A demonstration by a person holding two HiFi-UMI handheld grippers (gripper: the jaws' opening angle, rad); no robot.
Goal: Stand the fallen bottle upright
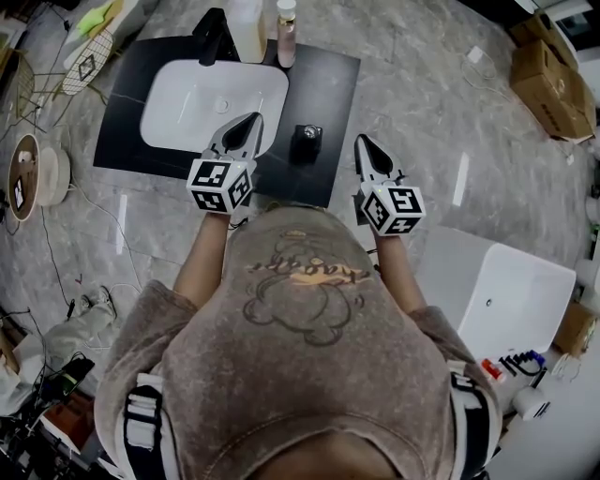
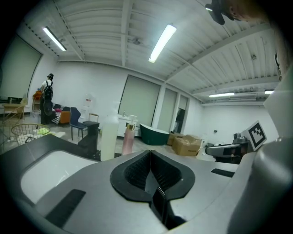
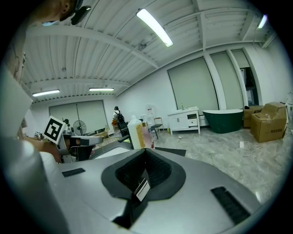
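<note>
Over the black counter point(image 1: 330, 89) with its one white basin point(image 1: 187, 105), you hold both forearms forward, left gripper point(image 1: 253, 120) and right gripper point(image 1: 362, 142) each closed on nothing, one small dark bottle point(image 1: 307, 139) standing between and just beyond their tips, one white bottle point(image 1: 246, 33) and one pink bottle point(image 1: 286, 39) upright at the far edge.

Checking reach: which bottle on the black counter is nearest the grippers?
The small dark bottle, alone right of the basin; the tall white bottle and the pink bottle stand at the counter's back edge.
</note>
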